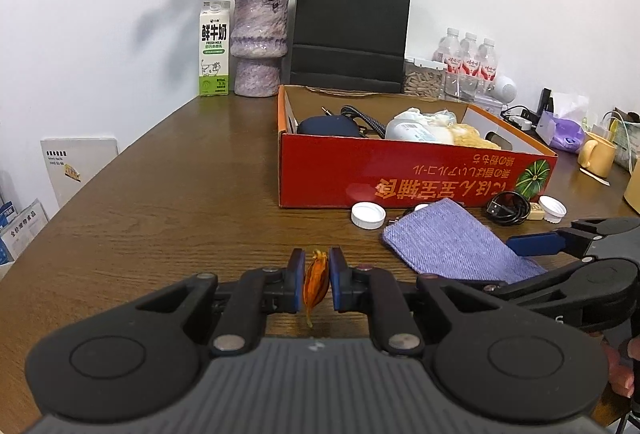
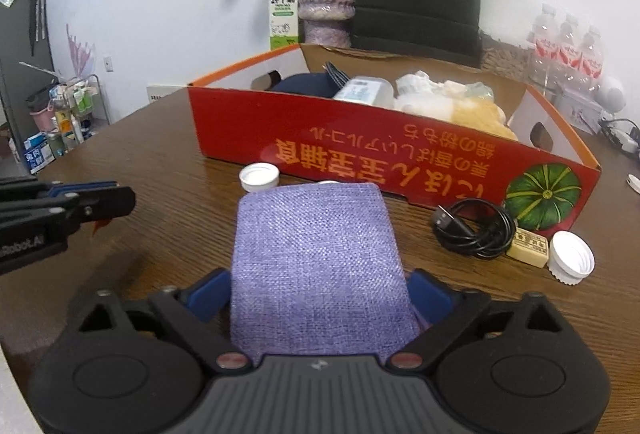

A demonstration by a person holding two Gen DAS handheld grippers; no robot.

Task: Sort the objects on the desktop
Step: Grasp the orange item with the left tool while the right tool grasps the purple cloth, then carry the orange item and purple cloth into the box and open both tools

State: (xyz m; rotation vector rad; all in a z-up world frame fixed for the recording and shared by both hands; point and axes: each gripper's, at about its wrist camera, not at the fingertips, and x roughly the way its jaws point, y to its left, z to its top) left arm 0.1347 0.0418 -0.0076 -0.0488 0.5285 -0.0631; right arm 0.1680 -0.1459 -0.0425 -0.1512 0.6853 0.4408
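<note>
My left gripper [image 1: 316, 282] is shut on a small dried orange leaf [image 1: 316, 284], held just above the wooden table. It shows at the left of the right wrist view [image 2: 116, 200]. My right gripper [image 2: 320, 294] straddles a purple woven cloth pouch [image 2: 316, 262] that lies flat on the table; its blue pads touch the pouch's sides. The pouch also shows in the left wrist view [image 1: 456, 240]. A red cardboard box [image 2: 384, 158] holding several items stands behind it.
Two white bottle caps [image 2: 259, 177] [image 2: 570, 258], a coiled black cable [image 2: 474, 228] and a small beige block [image 2: 528, 247] lie in front of the box. A milk carton [image 1: 214, 50], vase [image 1: 260, 46], black bag [image 1: 350, 30] and water bottles [image 1: 470, 64] stand behind.
</note>
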